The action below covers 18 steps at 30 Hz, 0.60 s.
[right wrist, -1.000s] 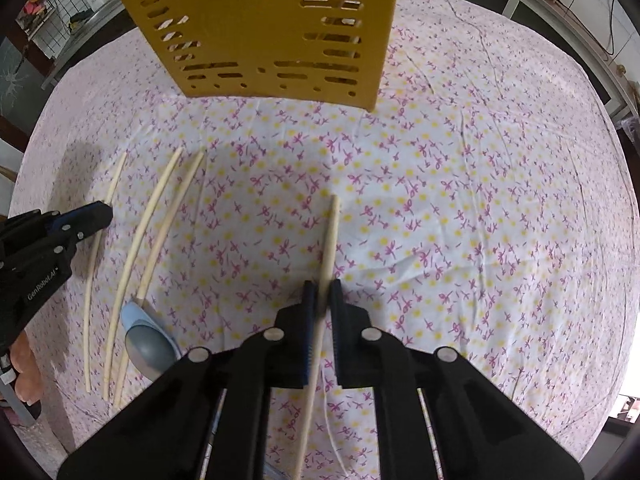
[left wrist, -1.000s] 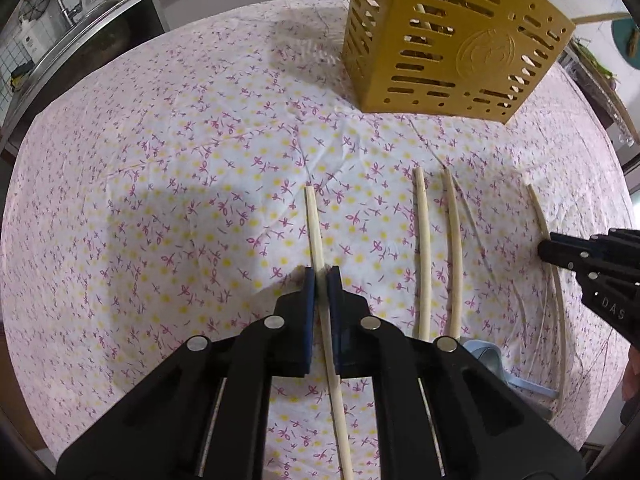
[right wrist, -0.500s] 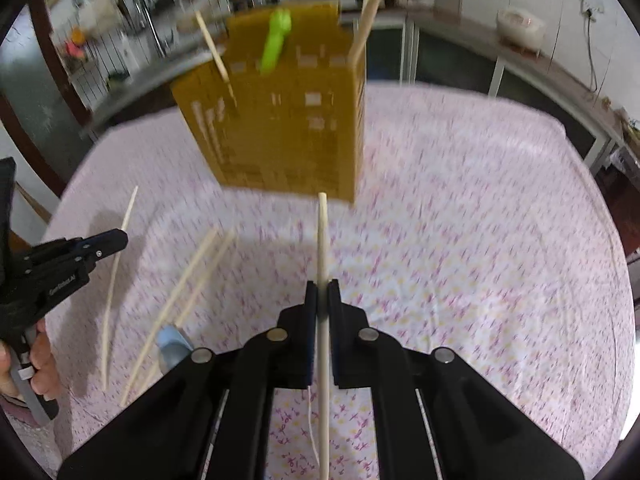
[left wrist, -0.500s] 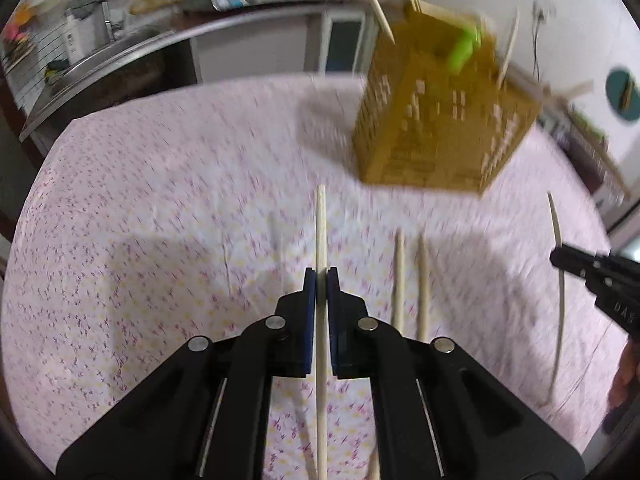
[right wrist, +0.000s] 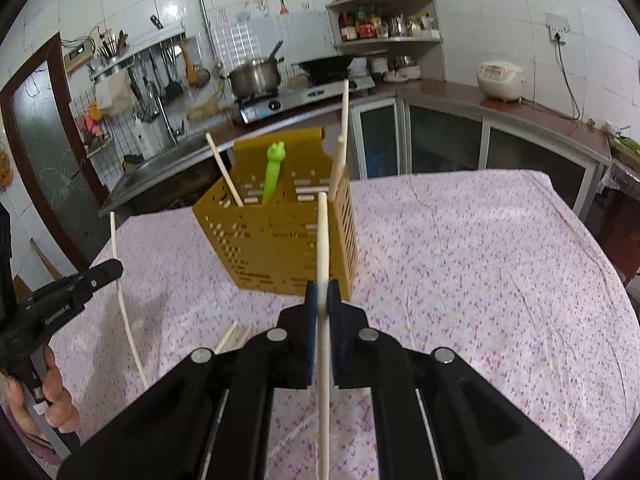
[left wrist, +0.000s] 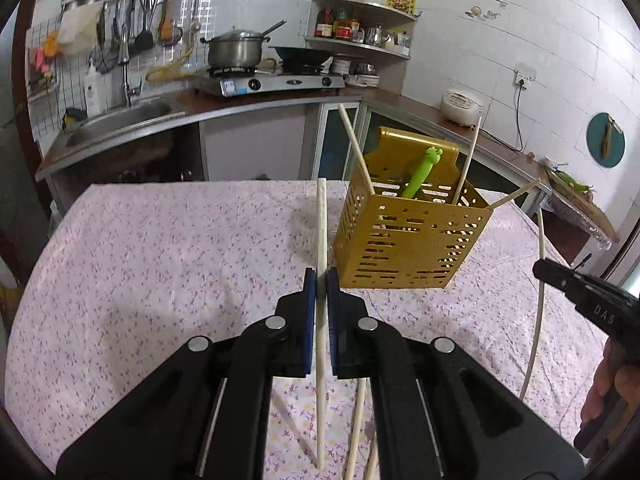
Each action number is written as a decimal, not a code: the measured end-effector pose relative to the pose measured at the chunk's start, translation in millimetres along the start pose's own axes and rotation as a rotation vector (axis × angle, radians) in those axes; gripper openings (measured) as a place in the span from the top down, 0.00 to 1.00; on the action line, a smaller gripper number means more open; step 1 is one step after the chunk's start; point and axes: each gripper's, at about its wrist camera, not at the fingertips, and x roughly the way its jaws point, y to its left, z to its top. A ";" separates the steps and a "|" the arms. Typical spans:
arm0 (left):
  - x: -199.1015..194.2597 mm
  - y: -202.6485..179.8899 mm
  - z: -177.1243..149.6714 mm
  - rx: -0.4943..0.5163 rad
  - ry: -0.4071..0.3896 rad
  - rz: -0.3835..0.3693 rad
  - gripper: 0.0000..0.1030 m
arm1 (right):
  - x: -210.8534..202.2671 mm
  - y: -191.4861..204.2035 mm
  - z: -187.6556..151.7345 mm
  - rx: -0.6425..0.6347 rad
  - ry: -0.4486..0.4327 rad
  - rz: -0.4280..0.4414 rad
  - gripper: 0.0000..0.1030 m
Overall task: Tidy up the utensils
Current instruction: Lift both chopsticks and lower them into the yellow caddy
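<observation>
A yellow slotted utensil holder (left wrist: pixel 408 240) (right wrist: pixel 280 240) stands on the flowered tablecloth, holding several chopsticks and a green utensil (left wrist: pixel 424 172). My left gripper (left wrist: pixel 321 276) is shut on a pale chopstick (left wrist: pixel 321 220), lifted above the table, just left of the holder. My right gripper (right wrist: pixel 321 290) is shut on another chopstick (right wrist: pixel 323 232), lifted in front of the holder. Each gripper shows in the other's view: the right one (left wrist: pixel 538 268), the left one (right wrist: pixel 118 268). Two more chopsticks (right wrist: pixel 234 334) lie on the cloth below.
The table (left wrist: pixel 140 260) is covered by a pink flowered cloth. Behind it runs a kitchen counter with a sink (left wrist: pixel 116 120), a stove with a pot (left wrist: pixel 236 52) and a rice cooker (right wrist: pixel 500 80). Shelves hold jars.
Both grippers have lifted their chopsticks off the cloth and tilted up from looking down at the table to looking level at the holder and kitchen.
</observation>
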 end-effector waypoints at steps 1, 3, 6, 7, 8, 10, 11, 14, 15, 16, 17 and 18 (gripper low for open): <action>0.2 -1.5 -0.7 -0.001 0.002 -0.002 0.95 | -2.9 -0.8 0.4 0.001 -0.011 0.005 0.94; 1.5 -1.6 1.3 -0.008 0.005 -0.007 0.95 | -4.4 0.3 1.8 -0.003 -0.025 0.011 0.94; 3.5 -5.1 4.1 -0.008 0.001 -0.009 0.95 | -2.4 0.5 4.3 -0.009 -0.051 0.021 0.94; 3.7 -6.9 7.1 -0.008 0.001 -0.010 0.95 | -0.8 -0.6 5.0 -0.006 -0.059 0.022 0.94; 4.4 -7.1 7.4 -0.009 0.001 -0.013 0.95 | 0.5 -2.2 5.4 0.001 -0.068 0.029 0.94; 5.0 -8.7 13.8 -0.007 -0.005 -0.017 0.95 | 2.2 -4.3 7.4 0.020 -0.096 0.045 0.94; 4.9 -10.4 17.3 -0.005 -0.009 -0.016 0.95 | 2.5 -4.4 9.1 0.023 -0.111 0.056 0.94; 3.8 -15.8 28.3 -0.002 -0.026 -0.022 0.95 | 1.1 -1.4 15.4 0.011 -0.166 0.056 0.94; 3.0 -17.5 31.9 0.000 -0.033 -0.025 0.95 | 0.4 0.2 19.7 0.009 -0.191 0.054 0.94; 2.6 -20.6 37.1 0.008 -0.042 -0.025 0.95 | 0.0 1.3 23.6 0.009 -0.203 0.056 0.94; 2.0 -23.9 42.9 0.019 -0.051 -0.023 0.95 | -0.6 3.1 28.4 0.010 -0.219 0.057 0.94; 0.2 -25.7 47.8 0.022 -0.064 -0.021 0.95 | -2.4 5.5 34.3 0.011 -0.251 0.059 0.94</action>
